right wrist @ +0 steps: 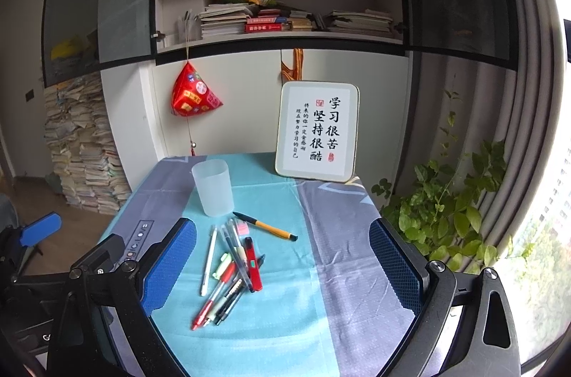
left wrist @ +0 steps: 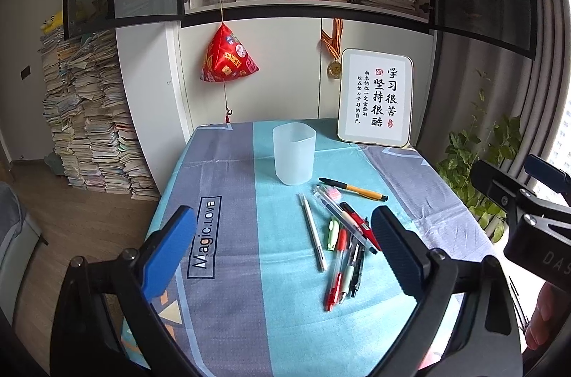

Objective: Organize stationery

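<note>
Left gripper (left wrist: 283, 255): jaws wide apart, holding nothing, raised above tablecloth (left wrist: 228, 270); pen pile (left wrist: 344, 248) seen between the fingers, nearer the right one. Right gripper (right wrist: 283, 270): jaws wide apart, holding nothing; pile (right wrist: 232, 273) between fingers, nearer the left. Frosted cup (right wrist: 213, 188) upright just behind pile, orange pen (right wrist: 266, 226) beside it

The desk (right wrist: 339, 234) wears a teal and grey cloth. A frosted plastic cup (right wrist: 212, 188) stands upright toward the far edge, a framed calligraphy sign (right wrist: 317, 131) at the far right corner, and a loose heap of pens (right wrist: 232, 273) lies mid-desk, an orange-barrelled pen (right wrist: 266, 226) just apart.
</note>
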Available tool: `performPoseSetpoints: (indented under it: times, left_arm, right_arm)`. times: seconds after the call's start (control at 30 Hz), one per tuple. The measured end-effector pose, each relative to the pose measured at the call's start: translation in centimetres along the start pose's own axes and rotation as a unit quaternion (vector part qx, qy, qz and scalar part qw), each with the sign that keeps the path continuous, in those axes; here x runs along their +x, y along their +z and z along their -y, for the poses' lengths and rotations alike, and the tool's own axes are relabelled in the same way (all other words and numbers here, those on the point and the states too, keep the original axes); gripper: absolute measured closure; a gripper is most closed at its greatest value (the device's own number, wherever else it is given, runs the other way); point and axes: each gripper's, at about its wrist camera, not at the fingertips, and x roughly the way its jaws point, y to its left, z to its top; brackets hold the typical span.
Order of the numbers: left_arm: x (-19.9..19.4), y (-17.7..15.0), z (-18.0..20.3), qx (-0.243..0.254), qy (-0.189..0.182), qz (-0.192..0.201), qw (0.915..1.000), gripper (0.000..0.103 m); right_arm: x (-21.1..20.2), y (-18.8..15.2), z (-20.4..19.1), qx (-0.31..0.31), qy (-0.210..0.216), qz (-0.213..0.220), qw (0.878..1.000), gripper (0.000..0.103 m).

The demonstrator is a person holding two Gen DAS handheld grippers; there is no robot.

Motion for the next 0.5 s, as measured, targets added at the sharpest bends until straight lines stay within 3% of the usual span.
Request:
performPoseSetpoints:
  times: [0.17,0.23,0.27,0.33,0.4,0.5]
  left_arm:
    - [1.9,-0.3,-0.4,-0.005,-0.021,-0.020,0.9996,0.018]
    - [2.9,-0.4,-0.5,-0.005,-0.035,-0.033,0.9988,0.029]
    - [3.4,-0.5,-0.4,-0.004,-0.042,-0.041,0.9983,0.032]
    - [4.8,-0.8,-0.3,-0.001,-0.062,-0.062,0.9962,0.045]
    - [6.1,-1.2,-0.2,-0.001,-0.077,-0.083,0.9936,0.053]
    - [8.3,-1.6,-0.1,-0.003,-0.086,-0.113,0.9899,0.063]
  right_arm:
    - [1.7,0.0,0.2,-0.010,0.015,-0.013,1.000,0.007]
    - [2.6,-0.1,0.1,-0.016,0.027,-0.024,0.999,0.027]
    - [3.3,-0.2,0.1,-0.019,0.031,-0.033,0.999,0.033]
    - [4.8,-0.5,0.1,-0.027,0.043,-0.053,0.997,0.057]
    - [6.6,-0.9,0.1,-0.032,0.063,-0.077,0.995,0.066]
    - [9.1,-1.7,0.1,-0.041,0.074,-0.109,0.990,0.066]
